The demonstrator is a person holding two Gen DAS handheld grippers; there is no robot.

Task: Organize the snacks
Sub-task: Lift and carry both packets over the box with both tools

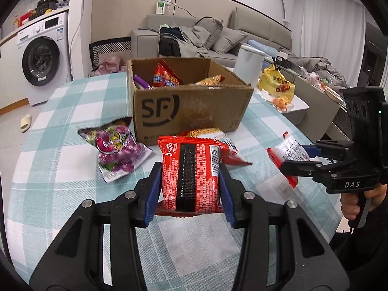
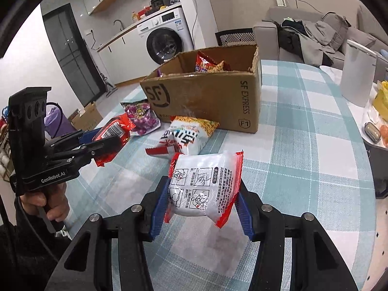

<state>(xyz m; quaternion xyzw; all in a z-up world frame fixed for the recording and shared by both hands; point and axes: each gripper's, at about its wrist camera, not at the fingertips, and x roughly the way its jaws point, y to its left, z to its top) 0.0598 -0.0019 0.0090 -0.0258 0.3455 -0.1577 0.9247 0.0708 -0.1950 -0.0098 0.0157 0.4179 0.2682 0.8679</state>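
Note:
My left gripper (image 1: pixel 190 169) is shut on a red snack packet (image 1: pixel 191 177) and holds it above the checked tablecloth in front of the cardboard SF box (image 1: pixel 189 106). My right gripper (image 2: pixel 203 189) is shut on a white and red snack packet (image 2: pixel 206 184), also held above the table; it shows in the left wrist view (image 1: pixel 288 155) at the right. The box (image 2: pixel 211 97) holds several snack bags. A purple snack bag (image 1: pixel 116 150) lies left of the box. A white and orange snack bag (image 2: pixel 186 133) lies in front of the box.
A white container (image 2: pixel 356 72) and a yellow bag (image 1: pixel 276 84) stand past the table's right side. A sofa with clothes (image 1: pixel 194 36) and a washing machine (image 1: pixel 41 58) are behind the table. The table edge curves at the right.

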